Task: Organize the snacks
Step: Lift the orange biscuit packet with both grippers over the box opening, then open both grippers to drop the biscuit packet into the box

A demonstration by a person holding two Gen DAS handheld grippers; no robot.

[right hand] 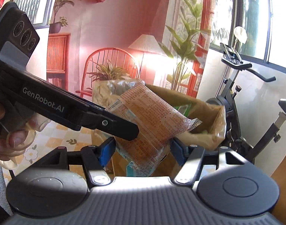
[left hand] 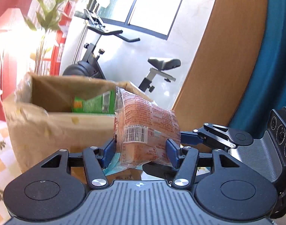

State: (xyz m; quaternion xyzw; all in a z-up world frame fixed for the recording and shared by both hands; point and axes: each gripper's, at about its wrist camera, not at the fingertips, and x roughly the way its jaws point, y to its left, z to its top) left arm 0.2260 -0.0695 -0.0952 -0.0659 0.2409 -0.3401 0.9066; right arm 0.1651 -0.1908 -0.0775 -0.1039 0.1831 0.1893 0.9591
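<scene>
Holding one puffy orange plastic snack packet (left hand: 148, 129) takes both tools, so each end is pinched by one of them. The left gripper (left hand: 142, 151) has its blue pads pressed on the sides of the packet near the barcode. The right gripper (right hand: 142, 150) is clamped on the other end of the same packet, seen in its own view with blue pads on both sides. The packet is held in the air, just in front of the open brown cardboard box (left hand: 39, 131) and about level with its top edge. It is likely held this high so that it can be carried over the box wall and put inside. A green snack pack (left hand: 94, 104) is already standing inside the box, behind the packet.

Most of the green pack is hidden by the box wall and the orange packet. The bottom of the box cannot be seen. The box edges are blurred. Only some fingers (right hand: 13, 138) of the person are seen, left of the box in the right view. The print on the packet is too small to be read.
</scene>
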